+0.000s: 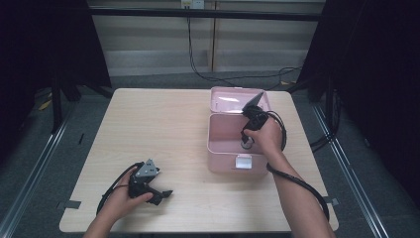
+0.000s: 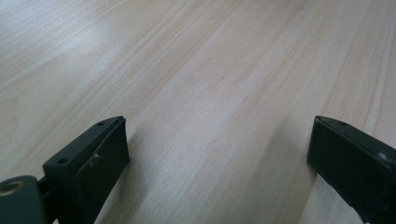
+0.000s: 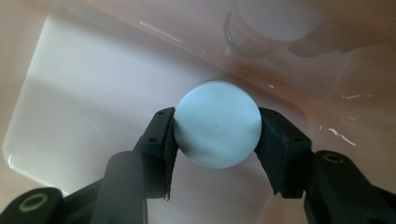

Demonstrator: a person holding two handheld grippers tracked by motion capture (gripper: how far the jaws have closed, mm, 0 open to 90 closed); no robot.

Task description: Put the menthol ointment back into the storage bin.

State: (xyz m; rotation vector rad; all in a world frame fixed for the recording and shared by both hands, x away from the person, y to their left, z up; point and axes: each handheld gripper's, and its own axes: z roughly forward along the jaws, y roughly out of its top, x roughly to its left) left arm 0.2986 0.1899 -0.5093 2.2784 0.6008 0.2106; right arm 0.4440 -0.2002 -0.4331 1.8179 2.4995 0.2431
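A pink box (image 1: 218,148) with its lid up stands right of the table's middle. My right gripper (image 1: 246,144) points down into it. In the right gripper view its jaws press both sides of a round white cap (image 3: 217,124), seen from above over the box's pale floor (image 3: 93,93). A second white-capped container (image 3: 271,23) lies at the box's far wall. My left gripper (image 1: 166,193) rests near the table's front left, held by a hand. Its jaws stand wide apart in the left gripper view (image 2: 219,154), with bare wood between them.
The wooden table (image 1: 158,129) spreads to the left of the box. The box's open lid (image 1: 228,99) leans back behind it. A black cable (image 1: 297,183) trails from the right gripper along the forearm. Dark curtains and metal floor rails flank the table.
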